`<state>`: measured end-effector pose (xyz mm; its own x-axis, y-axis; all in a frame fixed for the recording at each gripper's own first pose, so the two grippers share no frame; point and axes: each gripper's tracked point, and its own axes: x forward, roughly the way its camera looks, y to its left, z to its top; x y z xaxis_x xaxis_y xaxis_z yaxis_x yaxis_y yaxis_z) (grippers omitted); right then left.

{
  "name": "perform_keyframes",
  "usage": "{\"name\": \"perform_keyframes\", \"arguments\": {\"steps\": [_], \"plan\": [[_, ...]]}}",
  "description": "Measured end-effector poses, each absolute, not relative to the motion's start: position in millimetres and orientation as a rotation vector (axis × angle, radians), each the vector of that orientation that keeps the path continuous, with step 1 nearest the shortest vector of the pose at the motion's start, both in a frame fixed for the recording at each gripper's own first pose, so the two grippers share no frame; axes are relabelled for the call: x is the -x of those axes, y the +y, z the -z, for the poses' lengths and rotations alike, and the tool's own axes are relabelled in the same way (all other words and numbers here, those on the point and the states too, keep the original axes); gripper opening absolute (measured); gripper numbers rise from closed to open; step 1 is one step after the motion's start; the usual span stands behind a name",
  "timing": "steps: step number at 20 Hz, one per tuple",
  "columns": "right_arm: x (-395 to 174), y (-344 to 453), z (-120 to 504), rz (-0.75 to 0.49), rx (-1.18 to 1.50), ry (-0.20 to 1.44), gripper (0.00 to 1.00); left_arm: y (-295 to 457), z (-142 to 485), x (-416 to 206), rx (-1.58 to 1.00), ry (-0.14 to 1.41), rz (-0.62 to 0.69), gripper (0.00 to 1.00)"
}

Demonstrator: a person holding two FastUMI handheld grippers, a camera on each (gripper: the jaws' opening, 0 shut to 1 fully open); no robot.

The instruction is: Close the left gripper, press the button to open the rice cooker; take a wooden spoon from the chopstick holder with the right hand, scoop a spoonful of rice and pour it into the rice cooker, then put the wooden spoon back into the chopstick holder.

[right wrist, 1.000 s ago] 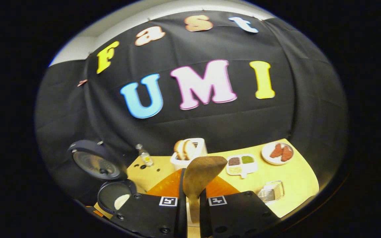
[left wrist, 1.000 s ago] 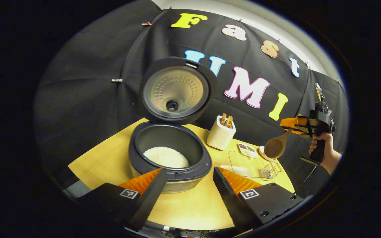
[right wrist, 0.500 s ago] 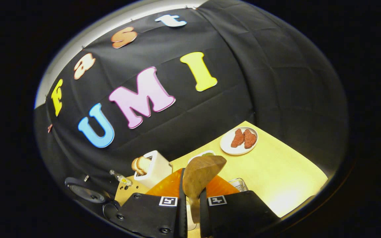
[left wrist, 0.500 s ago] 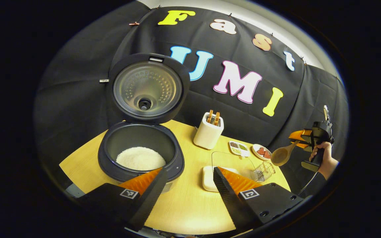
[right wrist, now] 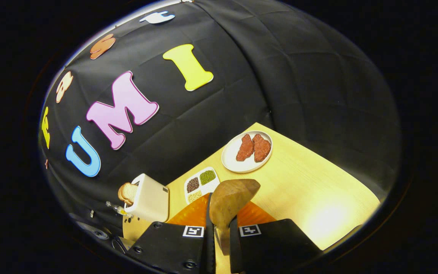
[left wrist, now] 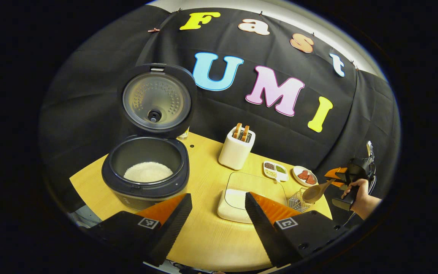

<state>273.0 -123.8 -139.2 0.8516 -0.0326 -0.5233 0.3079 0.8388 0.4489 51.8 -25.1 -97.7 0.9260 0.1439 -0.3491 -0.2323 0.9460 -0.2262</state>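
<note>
While the rice cooker (left wrist: 145, 173) stands open at the table's left, lid (left wrist: 154, 99) tipped upright behind the pot, a mound of white rice (left wrist: 148, 172) lies in its inner bowl. Left gripper (left wrist: 217, 217) hangs low over the near edge of the wooden table (left wrist: 203, 236), fingers spread wide, nothing between them.

Chopstick holder (left wrist: 236, 149), white, stands mid-table right of the cooker, two wooden handles poking from its top. In front of it a clear-lidded white container (left wrist: 242, 198) with rice inside. Further right: a small divided dish of grains (left wrist: 275, 171), a plate with two reddish pieces (left wrist: 305, 176), a small wire basket (left wrist: 297, 198).

Right gripper (left wrist: 337, 178) is seen from the left gripper view at the table's far right edge, held by a hand (left wrist: 359, 194). Its fingers are pinched on the handle of the wooden spoon (right wrist: 231, 198); bowl of the spoon sticks forward, in the air above the table. The right gripper view looks tilted down at the plate, the grain dish and the holder (right wrist: 148, 198).
</note>
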Motion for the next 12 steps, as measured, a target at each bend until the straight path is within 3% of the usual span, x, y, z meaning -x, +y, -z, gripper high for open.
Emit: {"name": "perform_keyframes", "arguments": {"steps": [6,12], "plan": [[-284.5,-112.6,187.4,0.145,-0.479,0.604,0.19,-26.6,93.7,-40.7,0.232,0.345,-0.276,0.95],[-280.6,-95.8,196.6,0.103,-0.43,0.602,0.21,4.5,70.5,-35.0,0.214,0.291,-0.344,0.95]]}}
